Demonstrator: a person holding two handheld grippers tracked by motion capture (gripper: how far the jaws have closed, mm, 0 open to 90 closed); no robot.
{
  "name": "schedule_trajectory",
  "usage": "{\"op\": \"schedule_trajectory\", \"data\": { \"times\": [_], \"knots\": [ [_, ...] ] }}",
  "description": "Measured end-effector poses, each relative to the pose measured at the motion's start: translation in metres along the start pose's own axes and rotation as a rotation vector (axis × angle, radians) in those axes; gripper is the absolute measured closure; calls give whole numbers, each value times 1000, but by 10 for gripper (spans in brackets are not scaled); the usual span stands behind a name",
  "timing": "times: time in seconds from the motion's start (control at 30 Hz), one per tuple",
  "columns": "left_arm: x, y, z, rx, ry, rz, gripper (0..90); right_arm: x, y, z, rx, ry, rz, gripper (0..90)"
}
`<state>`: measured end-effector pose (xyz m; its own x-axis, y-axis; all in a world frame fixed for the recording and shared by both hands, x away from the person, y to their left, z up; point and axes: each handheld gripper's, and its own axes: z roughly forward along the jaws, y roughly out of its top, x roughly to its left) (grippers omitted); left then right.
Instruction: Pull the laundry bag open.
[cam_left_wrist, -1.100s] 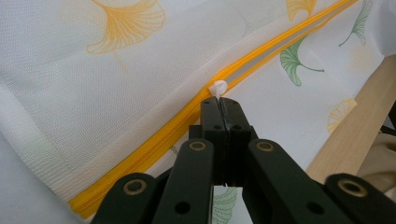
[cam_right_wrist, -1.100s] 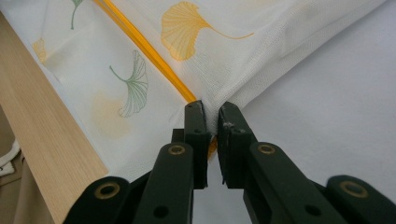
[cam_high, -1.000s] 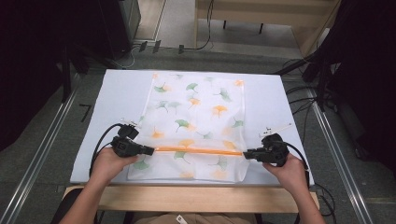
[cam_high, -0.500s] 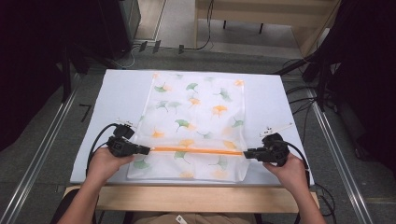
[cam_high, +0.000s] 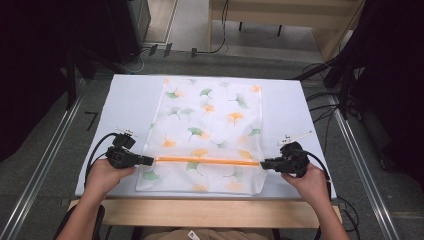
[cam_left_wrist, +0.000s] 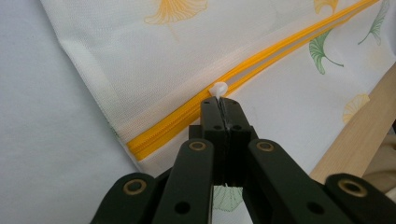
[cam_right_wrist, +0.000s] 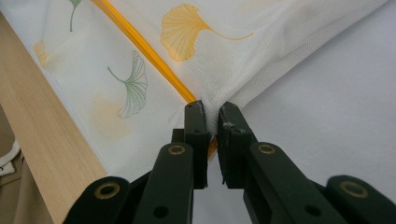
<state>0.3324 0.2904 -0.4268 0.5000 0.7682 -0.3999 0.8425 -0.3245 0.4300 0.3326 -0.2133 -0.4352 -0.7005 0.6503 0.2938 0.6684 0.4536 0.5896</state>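
Mesh laundry bag (cam_high: 210, 135) lies flat toward the table's (cam_high: 125, 100) near edge; right gripper (cam_high: 267, 163) pinches the bag's right end to anchor it; left gripper (cam_high: 147, 160), clamped on the white zipper pull (cam_left_wrist: 218, 88), can thus draw along the taut orange zipper (cam_high: 207, 160).

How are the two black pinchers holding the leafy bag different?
The left gripper is shut tight on the white zipper pull; the right gripper pinches bunched fabric at the mesh bag edge. The left jaws meet flat; the right jaws keep a small gap filled with cloth. Both sit at opposite ends of the orange zipper.
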Motion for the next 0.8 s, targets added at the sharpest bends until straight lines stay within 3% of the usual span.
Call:
{"op": "schedule_trajectory", "data": {
  "times": [0.3,0.43,0.47,0.57,0.8],
  "knots": [
    [10,-6,-6,-3,14,-19,900,-2,-1,0,2,-1,-1,853],
    [25,-13,-19,-11,108,-56,900,-4,-1,-1,7,-11,13,855],
    [28,-14,-22,-28,78,-65,900,-5,-1,-2,11,-9,25,855],
    [29,-16,-24,-53,47,-83,900,-5,-1,-1,7,-14,11,855],
    [25,-20,-24,-49,20,-70,900,-9,-3,1,7,-24,13,842]
  ]
}}
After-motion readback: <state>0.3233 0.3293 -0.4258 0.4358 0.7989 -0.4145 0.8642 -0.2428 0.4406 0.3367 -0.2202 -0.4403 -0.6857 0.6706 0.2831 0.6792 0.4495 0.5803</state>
